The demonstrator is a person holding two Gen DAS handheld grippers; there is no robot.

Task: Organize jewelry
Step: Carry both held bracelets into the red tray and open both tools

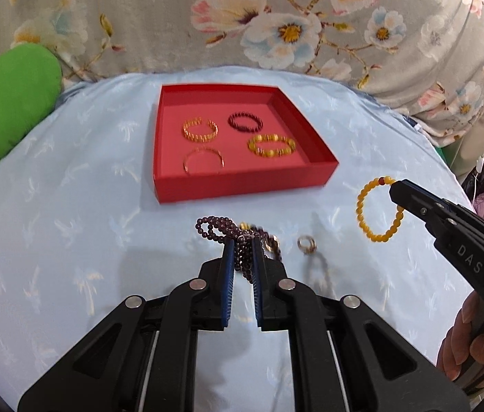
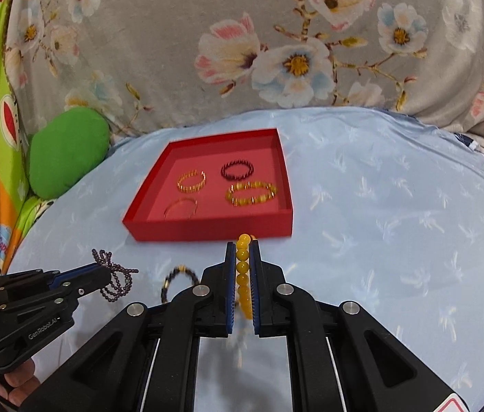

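Note:
A red tray (image 1: 242,190) (image 2: 207,231) sits on the light blue cloth and holds several bracelets: a gold link one (image 1: 200,129), a dark red bead one (image 1: 245,122), a yellow bead one (image 1: 271,146) and a thin ring bangle (image 1: 203,161). My left gripper (image 1: 242,245) (image 2: 104,274) is shut on a purple bead strand (image 1: 216,228) (image 2: 116,279), held just above the cloth in front of the tray. My right gripper (image 2: 242,250) (image 1: 396,194) is shut on a yellow bead bracelet (image 2: 243,274) (image 1: 375,211), lifted to the tray's right front.
A dark bead bracelet with gold beads (image 2: 180,276) and a small ring (image 1: 306,243) lie on the cloth near the left gripper. A green cushion (image 1: 8,103) sits at far left. A floral fabric backrest (image 1: 276,17) rises behind the tray.

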